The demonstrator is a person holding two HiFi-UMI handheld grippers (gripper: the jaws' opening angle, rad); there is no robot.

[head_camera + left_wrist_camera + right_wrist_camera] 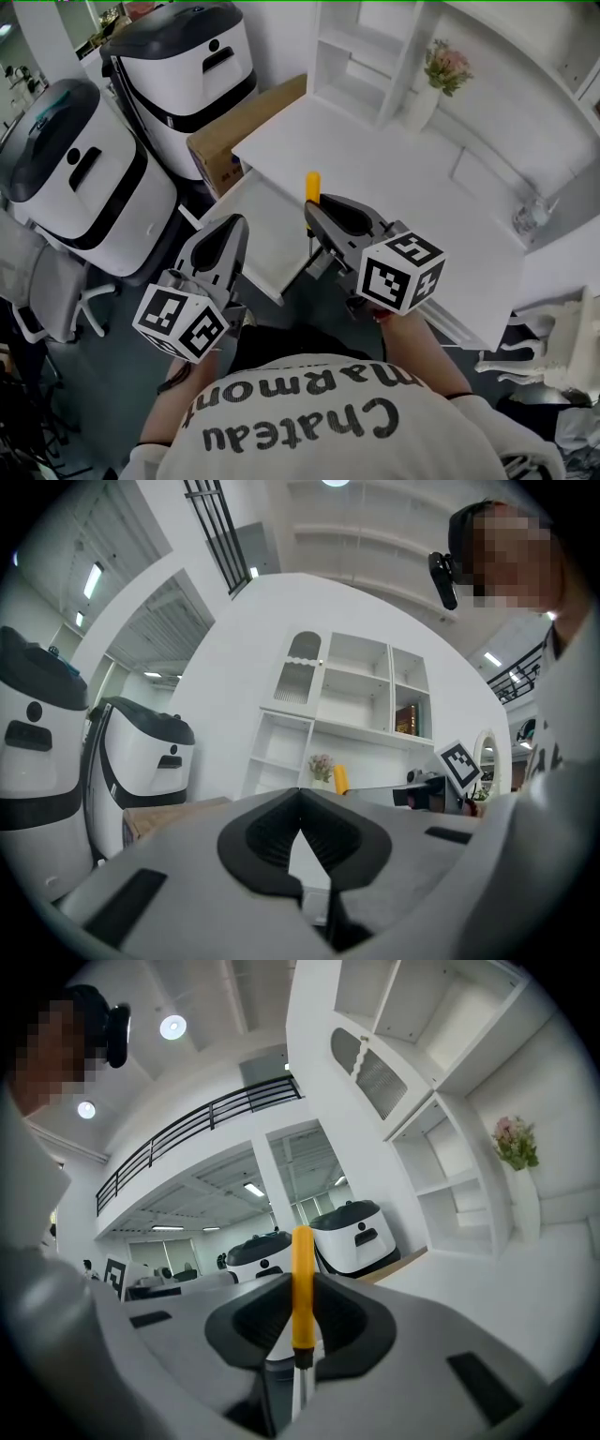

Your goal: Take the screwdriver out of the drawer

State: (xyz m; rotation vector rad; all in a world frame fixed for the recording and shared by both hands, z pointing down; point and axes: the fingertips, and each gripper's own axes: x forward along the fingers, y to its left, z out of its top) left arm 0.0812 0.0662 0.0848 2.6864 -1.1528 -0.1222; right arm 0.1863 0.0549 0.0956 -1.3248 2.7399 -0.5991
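At the desk's (403,173) near edge, right gripper (300,1330) pinches the screwdriver (301,1283): long axis upright, orange handle above the jaws, shaft below. Left gripper (300,794) just beside, jaws pressed together, empty.

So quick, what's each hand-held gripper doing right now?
Left hand-held gripper: closed, empty.
Right hand-held gripper: closed on the screwdriver.
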